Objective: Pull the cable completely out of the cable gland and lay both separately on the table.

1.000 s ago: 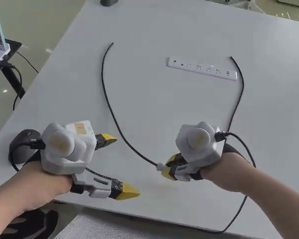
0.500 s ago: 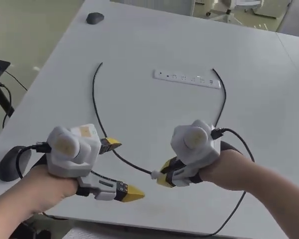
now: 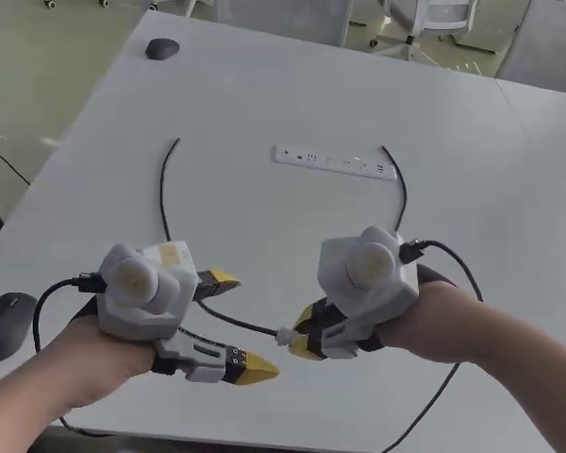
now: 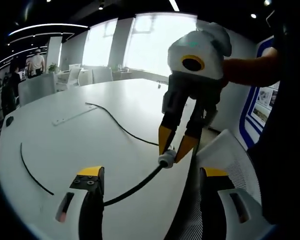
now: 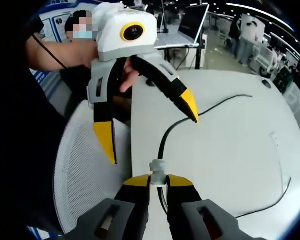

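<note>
Right gripper [image 3: 300, 344] clamped shut on the gland [image 3: 284, 335], anchoring it over the tabletop's [image 3: 264, 104] near edge. Left gripper [image 3: 241, 325] wide open, straddling the cable [image 3: 163, 193], looks set to grab and pull. Cable not yet out.

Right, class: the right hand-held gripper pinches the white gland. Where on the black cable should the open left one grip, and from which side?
Probably the straight stretch of cable just short of the gland held by the right hand-held gripper. It runs between the left hand-held gripper's open jaws, so close across it there and pull along its line.
</note>
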Available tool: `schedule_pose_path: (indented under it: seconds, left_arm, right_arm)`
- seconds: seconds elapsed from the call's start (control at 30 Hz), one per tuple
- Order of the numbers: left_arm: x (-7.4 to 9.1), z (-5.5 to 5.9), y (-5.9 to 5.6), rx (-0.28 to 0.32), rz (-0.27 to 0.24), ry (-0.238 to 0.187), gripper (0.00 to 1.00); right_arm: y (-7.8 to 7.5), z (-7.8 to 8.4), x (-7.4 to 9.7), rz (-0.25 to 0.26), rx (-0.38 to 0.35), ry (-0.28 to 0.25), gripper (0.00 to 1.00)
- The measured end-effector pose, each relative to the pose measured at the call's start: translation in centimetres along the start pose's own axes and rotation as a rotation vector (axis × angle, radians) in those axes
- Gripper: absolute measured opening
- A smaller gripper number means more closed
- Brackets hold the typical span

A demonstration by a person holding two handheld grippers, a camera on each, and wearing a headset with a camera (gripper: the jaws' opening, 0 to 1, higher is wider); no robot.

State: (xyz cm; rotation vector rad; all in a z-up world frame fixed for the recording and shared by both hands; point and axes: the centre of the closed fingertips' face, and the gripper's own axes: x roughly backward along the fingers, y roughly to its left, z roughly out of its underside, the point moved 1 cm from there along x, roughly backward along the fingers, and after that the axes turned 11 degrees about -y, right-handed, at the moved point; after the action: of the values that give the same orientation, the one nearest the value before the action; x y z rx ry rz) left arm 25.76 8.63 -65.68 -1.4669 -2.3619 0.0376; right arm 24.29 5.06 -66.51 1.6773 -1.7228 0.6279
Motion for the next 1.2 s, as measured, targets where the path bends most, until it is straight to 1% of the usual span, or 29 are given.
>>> schedule_pose_path:
  seconds: [0.03, 0.13, 0.23, 0.3, 0.4, 0.57, 0.7, 0.83, 0.93, 1.03, 1.13, 1.2]
  left_arm:
    - [-0.2, 0.1, -0.1, -0.003, 0.008, 0.003, 0.77]
    - [-0.4, 0.2, -0.6, -0.008, 0.036, 0.004, 0.73]
    - [-0.6, 0.0, -0.8, -0.009, 0.06, -0.017, 0.68]
    - [-0.6, 0.0, -0.8, -0.004, 0.064, -0.023, 0.65]
    - [-0.8, -0.1, -0.9, 0.007, 0.077, -0.029, 0.57]
    - [-1.0, -0.4, -1.0, 0.022, 0.085, -0.055, 0.54]
    - [-1.1, -0.2, -0.9, 0.005, 0.091, -0.051, 0.51]
    - [-1.2, -0.5, -1.5, 0.002, 0.121, -0.074, 0.4]
    - [-1.3, -0.5, -1.8, -0.01, 0.13, -0.075, 0.37]
    - [-1.3, -0.4, -2.1, -0.006, 0.145, -0.075, 0.33]
    - [-1.4, -0.3, -2.7, -0.01, 0.174, -0.073, 0.25]
    - [-1.4, 0.0, -3.1, -0.01, 0.192, -0.06, 0.19]
  right_arm:
    - [0.1, -0.2, 0.1, -0.002, 0.022, -0.006, 0.06]
    - [0.4, -0.4, 0.2, -0.012, 0.053, -0.007, 0.06]
    - [0.4, -0.3, 0.2, -0.02, 0.069, 0.001, 0.06]
    - [0.4, -0.3, 0.2, -0.023, 0.078, 0.005, 0.06]
    - [0.4, -0.5, 0.2, -0.026, 0.093, 0.005, 0.06]
    - [0.4, -0.6, 0.1, -0.038, 0.114, 0.013, 0.06]
    - [0.4, -0.6, 0.1, -0.045, 0.13, 0.01, 0.06]
    - [0.6, -0.5, 0.1, -0.053, 0.144, 0.014, 0.06]
    - [0.7, -0.4, 0.2, -0.057, 0.153, 0.017, 0.06]
    - [0.8, -0.3, 0.2, -0.061, 0.155, 0.018, 0.06]
    - [1.0, -0.3, 0.3, -0.066, 0.163, 0.015, 0.06]
    - [1.0, -0.4, 0.3, -0.068, 0.166, 0.012, 0.06]
